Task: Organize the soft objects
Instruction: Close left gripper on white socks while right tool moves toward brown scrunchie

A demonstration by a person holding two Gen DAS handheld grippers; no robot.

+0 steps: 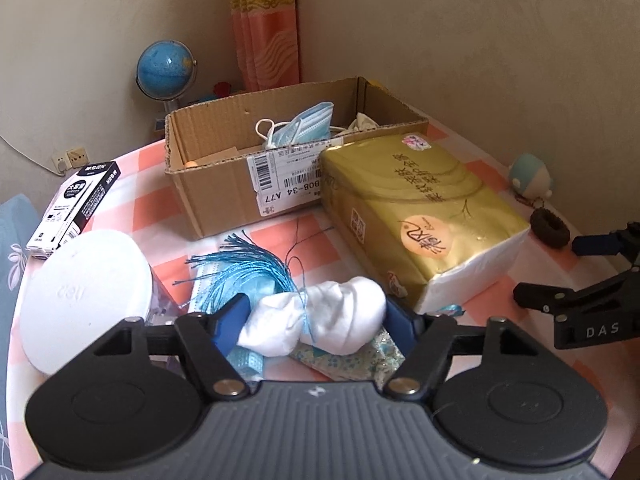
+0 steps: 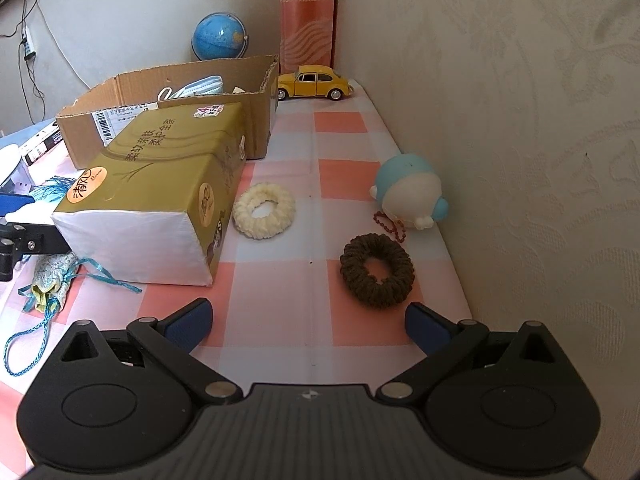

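L hand-held gripper: blue pads on both ends of the white cloth bundle, clamped on it lengthwise, I judge so the soft roll can't unfold. Bundle sits low on the counter, on top of the floral pouch and the blue tassel, just in front of the tissue pack.

Cardboard box at the back is the likely drop spot: a face mask already lies in it. Tissue pack leans against the box front, so the path to the box prob. goes up and over.

R hand-held gripper: jaws wide, nothing between, parked over the checked cloth. Brown scrunchie just ahead of it, cream scrunchie further in. Neither touched.
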